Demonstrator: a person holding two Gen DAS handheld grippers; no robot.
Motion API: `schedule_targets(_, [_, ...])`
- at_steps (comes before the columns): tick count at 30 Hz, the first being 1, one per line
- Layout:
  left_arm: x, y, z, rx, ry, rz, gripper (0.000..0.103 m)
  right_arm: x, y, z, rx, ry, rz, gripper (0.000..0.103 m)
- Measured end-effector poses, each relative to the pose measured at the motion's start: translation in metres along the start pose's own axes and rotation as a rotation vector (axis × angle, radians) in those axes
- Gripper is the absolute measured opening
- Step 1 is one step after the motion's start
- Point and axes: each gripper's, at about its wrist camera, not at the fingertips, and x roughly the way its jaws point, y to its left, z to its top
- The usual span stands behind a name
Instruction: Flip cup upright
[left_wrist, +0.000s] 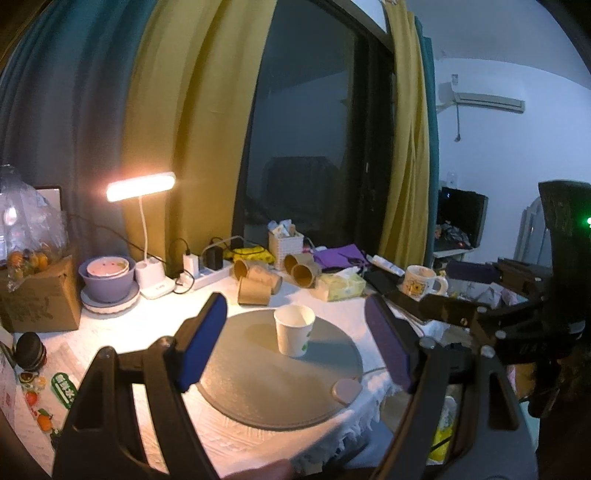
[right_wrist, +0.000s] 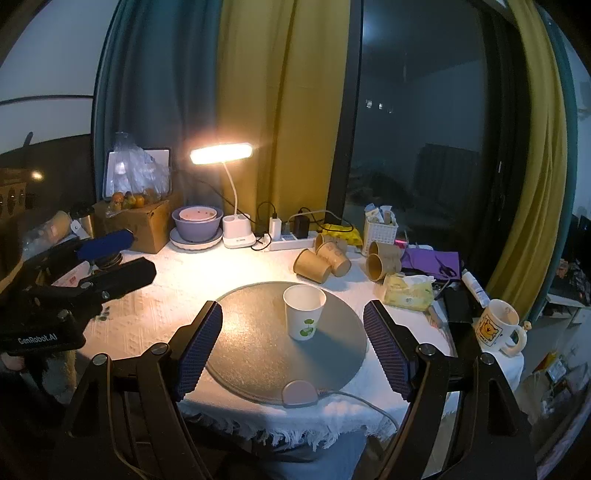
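Hovering at the near edge of the bench (right_wrist: 147, 325), the right gripper (right_wrist: 293, 349) is spreading its jaws wide with nothing between them, and the left gripper (left_wrist: 291, 345) is doing the same. Just beyond them the cup (right_wrist: 304, 312) is standing mouth-up on the grey mat (right_wrist: 251, 347), a little right of its middle, touching neither gripper. Judging by that, the flip is looking done, so the sound move is keeping both grippers apart from the cup while drawing away, since a brushing finger could tip so light a thing. Farther off, brown cups (right_wrist: 321, 260) are lying on their sides, and a lamp (right_wrist: 221, 153) is glowing at the far left.
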Motion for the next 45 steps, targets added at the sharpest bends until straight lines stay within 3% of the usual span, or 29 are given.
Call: schedule_targets(45, [-0.0016,-0.0059,-0.0028,0.001,0.008,-0.019,0.079,0.0023,0.0003,-0.0032,0.006,0.015,0.006,0.082])
